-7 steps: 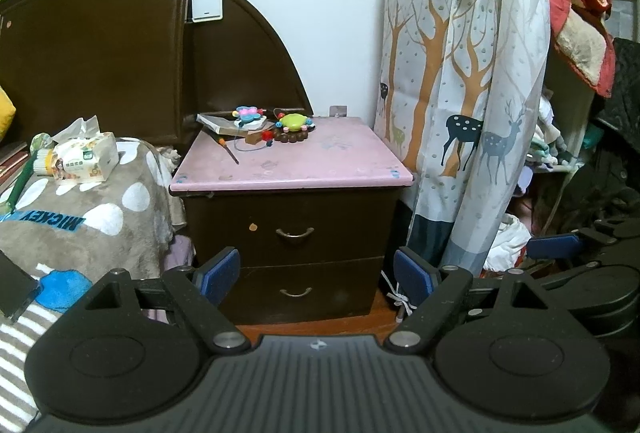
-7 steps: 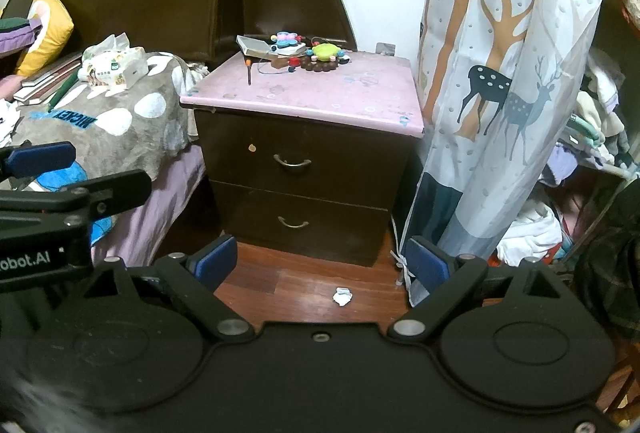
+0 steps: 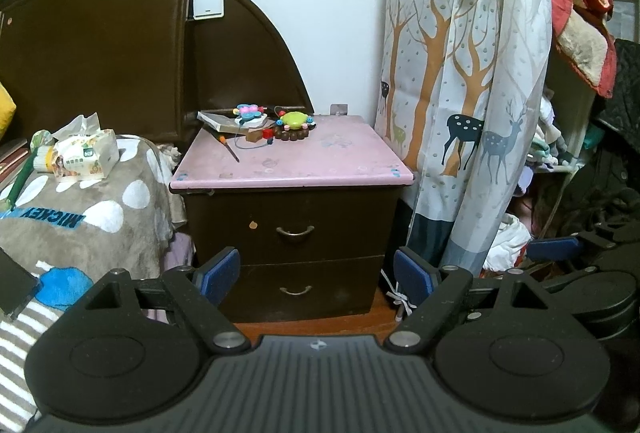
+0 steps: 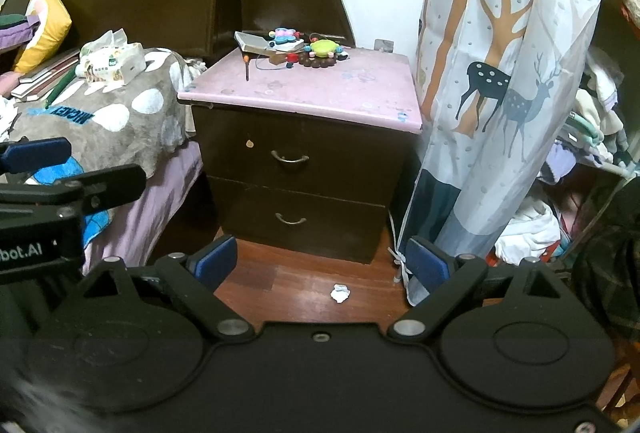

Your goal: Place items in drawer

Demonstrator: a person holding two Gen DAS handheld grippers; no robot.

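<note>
A dark wooden nightstand with a pink top [image 3: 292,165] [image 4: 312,89] stands ahead, with an upper drawer [image 3: 295,231] [image 4: 290,157] and a lower drawer [image 3: 296,290] [image 4: 291,220], both shut. At the back of the top lie small items: a green toy [image 3: 295,119] [image 4: 322,46], a pastel toy [image 3: 248,111], a box [image 3: 218,121], a screwdriver [image 3: 230,149] [image 4: 247,67]. My left gripper [image 3: 318,275] is open and empty, well short of the nightstand. My right gripper [image 4: 320,261] is open and empty, above the floor in front.
A bed with a grey spotted blanket [image 3: 80,209] and a tissue pack [image 3: 86,157] is at the left. A deer-print wardrobe cover [image 3: 468,93] hangs at the right, with piled clothes beyond. A paper scrap [image 4: 340,292] lies on the wooden floor.
</note>
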